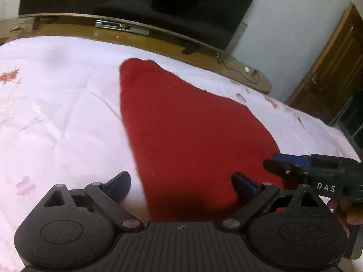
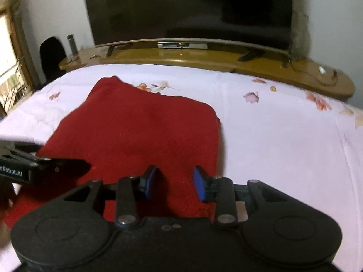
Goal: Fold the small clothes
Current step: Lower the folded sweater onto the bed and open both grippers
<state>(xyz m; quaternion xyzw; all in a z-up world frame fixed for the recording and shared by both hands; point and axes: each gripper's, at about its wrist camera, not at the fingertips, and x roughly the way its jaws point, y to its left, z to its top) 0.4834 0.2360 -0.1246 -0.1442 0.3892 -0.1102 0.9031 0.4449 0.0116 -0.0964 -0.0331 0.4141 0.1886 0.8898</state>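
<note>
Red garment (image 1: 188,136): laid flat on the bedsheet (image 1: 56,113).
Left gripper (image 1: 181,183): jaws spread wide, nothing clamped.
Right gripper (image 2: 174,181): jaws narrowly parted over the cloth at 6 o'clock, nothing clamped.

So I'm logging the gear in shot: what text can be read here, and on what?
"DAS": white letters on the right gripper, left wrist view.
"nRobot.AI": on the left gripper, right wrist view; its start is cut off by the frame edge.
Lit display on the box under the TV: too blurred to read.

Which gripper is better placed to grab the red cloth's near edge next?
Right, probably. The right gripper sits narrowly open over the red cloth; the left gripper straddles its left border, jaws wide.
</note>
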